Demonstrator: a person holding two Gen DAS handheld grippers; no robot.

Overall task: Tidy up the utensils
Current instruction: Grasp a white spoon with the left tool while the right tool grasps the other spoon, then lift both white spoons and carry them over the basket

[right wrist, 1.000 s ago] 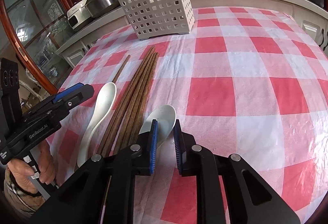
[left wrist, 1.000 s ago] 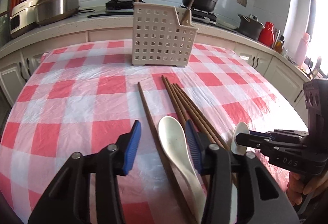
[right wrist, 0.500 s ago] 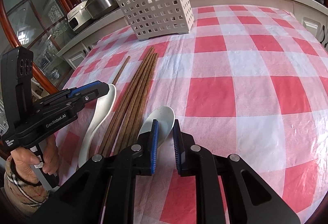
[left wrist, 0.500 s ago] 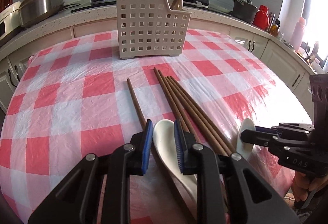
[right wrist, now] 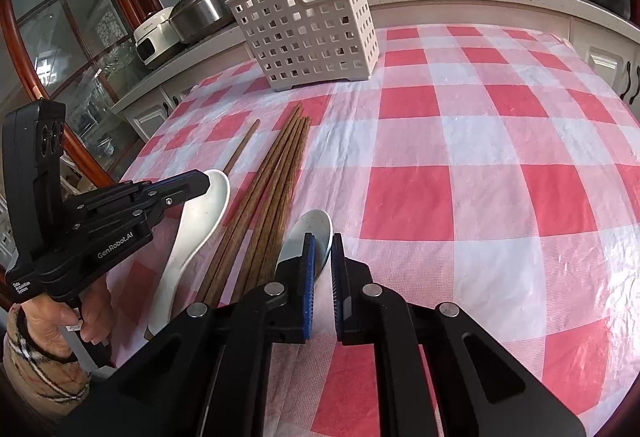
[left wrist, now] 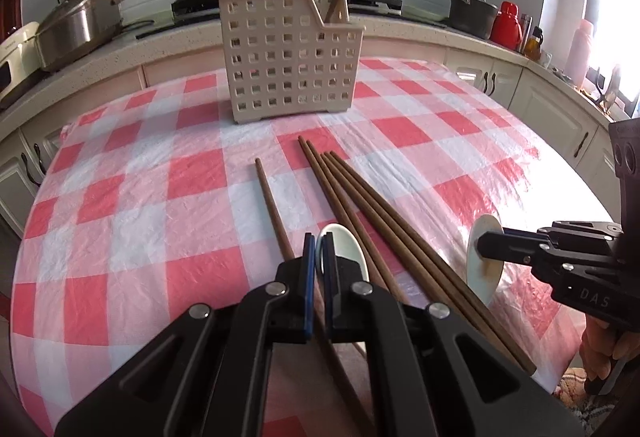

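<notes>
Both white spoons lie at the near edge of the tabletop (left wrist: 192, 197), one on each side of the bundle of brown chopsticks (left wrist: 384, 213). The left tongs (left wrist: 318, 257) are clamped on the rim of the left spoon (left wrist: 344, 249), the blue pads pinching only its thin edge near the bowl. The right tongs (right wrist: 321, 257) are closing on the right spoon (right wrist: 314, 233), whose bowl rim sits between the pads.

Risks noted:
- Both grips are on thin, glazed edges. A smooth ceramic rim pinched this narrowly may pivot or slip out once lifted, and a drop near the tabletop edge could send a spoon to the floor.
- The left spoon's long handle hangs behind the grip point, so its weight would likely twist the spoon in the pads.
- A single chopstick (left wrist: 272, 209) runs just beside the left tongs; lifting could drag or roll it.
- The slick plastic cloth may let the right spoon skate away before the pads seat.
- The perforated basket (left wrist: 288, 53) stands toward the far edge with chopsticks upright in it; a tilted spoon could strike its wall on entry.
</notes>
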